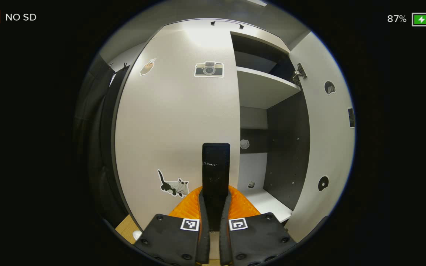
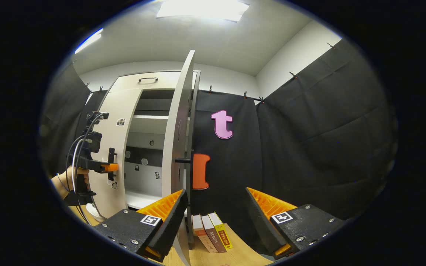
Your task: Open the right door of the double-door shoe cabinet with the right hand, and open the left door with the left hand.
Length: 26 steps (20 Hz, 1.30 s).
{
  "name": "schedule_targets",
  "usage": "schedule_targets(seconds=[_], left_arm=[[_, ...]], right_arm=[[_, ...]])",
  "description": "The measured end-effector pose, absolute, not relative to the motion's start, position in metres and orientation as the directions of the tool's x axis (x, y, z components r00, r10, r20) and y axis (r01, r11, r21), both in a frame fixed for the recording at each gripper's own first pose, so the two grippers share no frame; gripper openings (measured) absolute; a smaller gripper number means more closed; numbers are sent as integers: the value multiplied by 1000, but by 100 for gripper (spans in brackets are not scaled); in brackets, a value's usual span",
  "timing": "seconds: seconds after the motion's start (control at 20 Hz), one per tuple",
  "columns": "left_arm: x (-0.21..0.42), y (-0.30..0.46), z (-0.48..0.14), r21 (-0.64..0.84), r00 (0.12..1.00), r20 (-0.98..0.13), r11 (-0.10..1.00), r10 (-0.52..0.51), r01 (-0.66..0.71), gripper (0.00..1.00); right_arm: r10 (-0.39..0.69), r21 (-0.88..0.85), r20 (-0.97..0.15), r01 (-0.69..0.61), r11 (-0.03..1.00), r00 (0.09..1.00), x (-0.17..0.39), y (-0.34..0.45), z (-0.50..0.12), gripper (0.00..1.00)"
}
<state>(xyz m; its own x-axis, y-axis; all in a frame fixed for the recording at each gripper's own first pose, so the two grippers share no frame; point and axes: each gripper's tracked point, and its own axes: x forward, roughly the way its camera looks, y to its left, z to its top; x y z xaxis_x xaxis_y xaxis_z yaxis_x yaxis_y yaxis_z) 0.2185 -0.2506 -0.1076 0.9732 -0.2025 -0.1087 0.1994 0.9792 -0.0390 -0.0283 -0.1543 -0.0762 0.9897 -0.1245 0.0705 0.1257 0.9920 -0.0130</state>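
The shoe cabinet (image 2: 150,79) stands tall at the far left of the booth in the right gripper view. Its right door (image 2: 178,125) is swung wide open, edge-on toward the camera, and shelves (image 1: 264,87) show inside. The left door (image 1: 179,122) is closed flat. It has stickers on it: a camera (image 1: 209,69) up high and a cat (image 1: 174,184) down low. In the left gripper view, the left gripper (image 1: 216,207) has both its fingers pressed tight on the dark upright handle (image 1: 216,166) of the left door. In the right gripper view you can see that same gripper farther off, held by a hand (image 2: 76,177) at the door. The right gripper (image 2: 216,207) has its fingers spread wide apart and holds nothing, near the open door's edge. Three books (image 2: 212,226) stand on the wooden table (image 2: 242,255) just past it.
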Motion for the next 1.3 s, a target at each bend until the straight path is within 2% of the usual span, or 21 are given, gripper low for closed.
schedule_targets(seconds=[0.75,1.05,1.3], left_arm=[[127,-192,-95,-62,935,-97,940,-340,335,11],[95,-148,-91,-98,934,-70,934,-350,342,10],[78,-103,-85,-99,948,-56,947,-313,306,10]], right_arm=[[-70,20,105,68,998,992,-47,-88,-44,93],[-17,23,87,15,1000,996,-47,-50,-43,93],[17,6,81,-18,1000,997,-43,-24,-44,93]])
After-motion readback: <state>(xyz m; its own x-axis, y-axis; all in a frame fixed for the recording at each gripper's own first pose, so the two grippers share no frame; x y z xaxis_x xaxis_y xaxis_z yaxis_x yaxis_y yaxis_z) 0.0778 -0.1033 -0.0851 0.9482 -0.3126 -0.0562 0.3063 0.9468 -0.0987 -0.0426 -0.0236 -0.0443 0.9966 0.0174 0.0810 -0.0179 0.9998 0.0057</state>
